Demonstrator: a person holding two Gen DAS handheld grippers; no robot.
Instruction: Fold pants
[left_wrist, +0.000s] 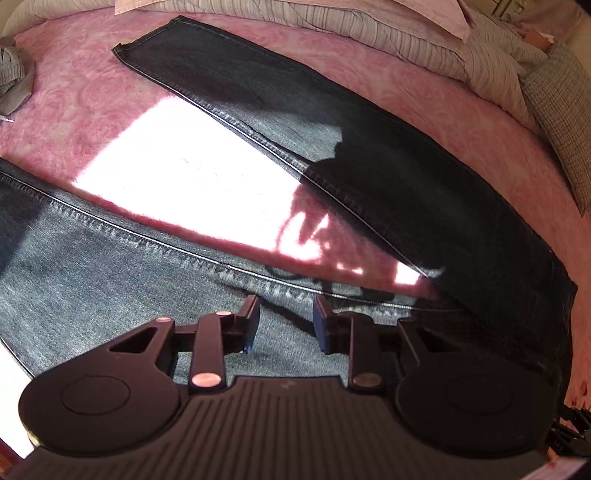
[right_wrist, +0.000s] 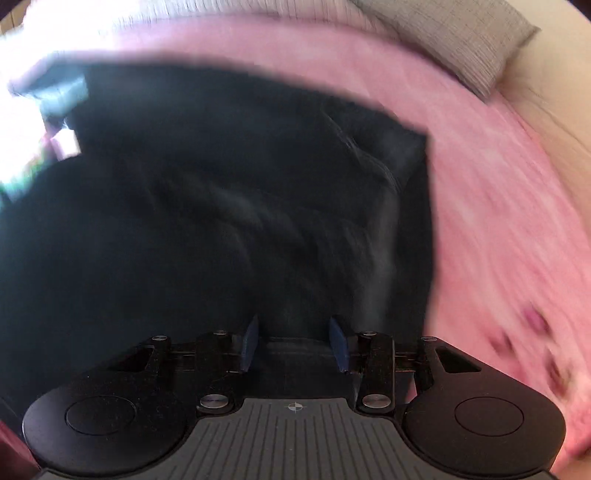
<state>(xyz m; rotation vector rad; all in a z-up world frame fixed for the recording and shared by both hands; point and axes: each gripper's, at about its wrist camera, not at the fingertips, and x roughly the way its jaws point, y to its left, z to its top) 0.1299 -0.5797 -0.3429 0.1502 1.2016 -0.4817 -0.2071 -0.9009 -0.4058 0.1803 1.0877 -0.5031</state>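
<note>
Dark blue-grey jeans (left_wrist: 369, 166) lie spread on a pink bedspread (left_wrist: 92, 110), the two legs apart in a V. One leg runs to the far left with its hem (left_wrist: 123, 51) showing; the other leg (left_wrist: 92, 273) crosses the near left. My left gripper (left_wrist: 284, 325) hovers open over the near leg close to the crotch, nothing between its fingers. In the blurred right wrist view the jeans (right_wrist: 221, 203) fill the middle as a dark mass. My right gripper (right_wrist: 293, 343) is open just above the dark fabric near the waist end.
Striped pillows and bedding (left_wrist: 406, 33) lie along the far side of the bed, and a grey checked cushion (left_wrist: 561, 122) at the right. A grey crumpled cloth (left_wrist: 14, 81) sits at the far left. A bright sunlit patch (left_wrist: 184, 170) falls between the legs.
</note>
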